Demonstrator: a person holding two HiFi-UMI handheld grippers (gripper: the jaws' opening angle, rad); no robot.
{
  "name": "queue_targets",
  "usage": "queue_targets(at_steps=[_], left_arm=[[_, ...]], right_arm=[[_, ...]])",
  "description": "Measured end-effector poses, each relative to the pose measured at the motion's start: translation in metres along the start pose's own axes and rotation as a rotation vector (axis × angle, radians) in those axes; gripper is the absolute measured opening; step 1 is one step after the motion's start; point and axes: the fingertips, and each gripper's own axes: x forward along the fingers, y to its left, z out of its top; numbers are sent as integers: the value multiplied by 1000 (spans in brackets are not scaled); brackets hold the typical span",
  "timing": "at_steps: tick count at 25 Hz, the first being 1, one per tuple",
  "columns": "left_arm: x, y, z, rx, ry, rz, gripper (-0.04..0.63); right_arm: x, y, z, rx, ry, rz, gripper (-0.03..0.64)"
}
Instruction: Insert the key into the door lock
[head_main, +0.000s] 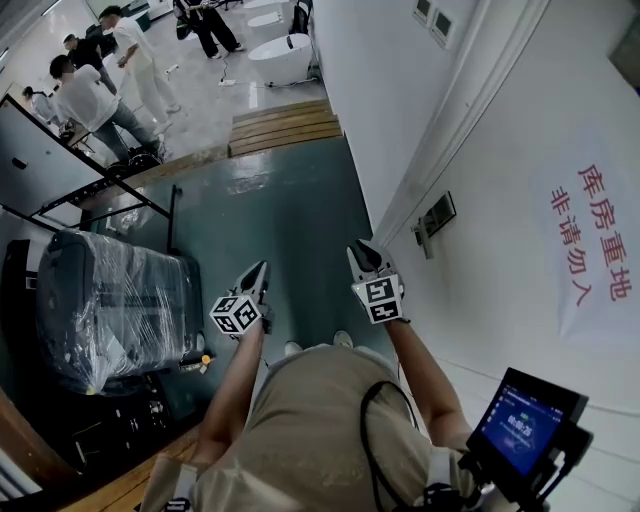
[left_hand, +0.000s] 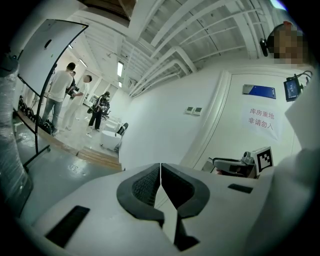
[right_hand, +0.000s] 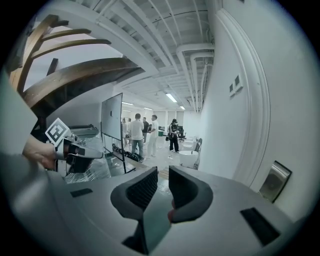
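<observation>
We stand beside the door with the 2 grippers held out in front of us, both well short of the lock plate on the door's near edge. The left gripper has its jaws pressed together with nothing between them. The right gripper has its jaws apart by a narrow gap, and we see the floor through it.

We find no key in any view. A reddish speck sits low in the right gripper's gap, too small for us to name. The lock plate is small and seen at a slant in every view, so we cannot tell whether a key already stands in it, nor make out the keyhole.

We judge that this fits 2 stages: grippers on their way to the lock with the key somewhere out of sight, or grippers drawn off with the key already in. Either way, work at the lock calls for the right gripper, which is nearer, to line up squarely with the plate.

The sign runs off the frame's right edge.
</observation>
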Motion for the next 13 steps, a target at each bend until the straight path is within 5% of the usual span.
queue_targets(at_steps=[13], left_arm=[[90, -100, -29, -31, 26, -164, 20]], right_arm=[[-54, -74, -19, -38, -27, -105, 66]])
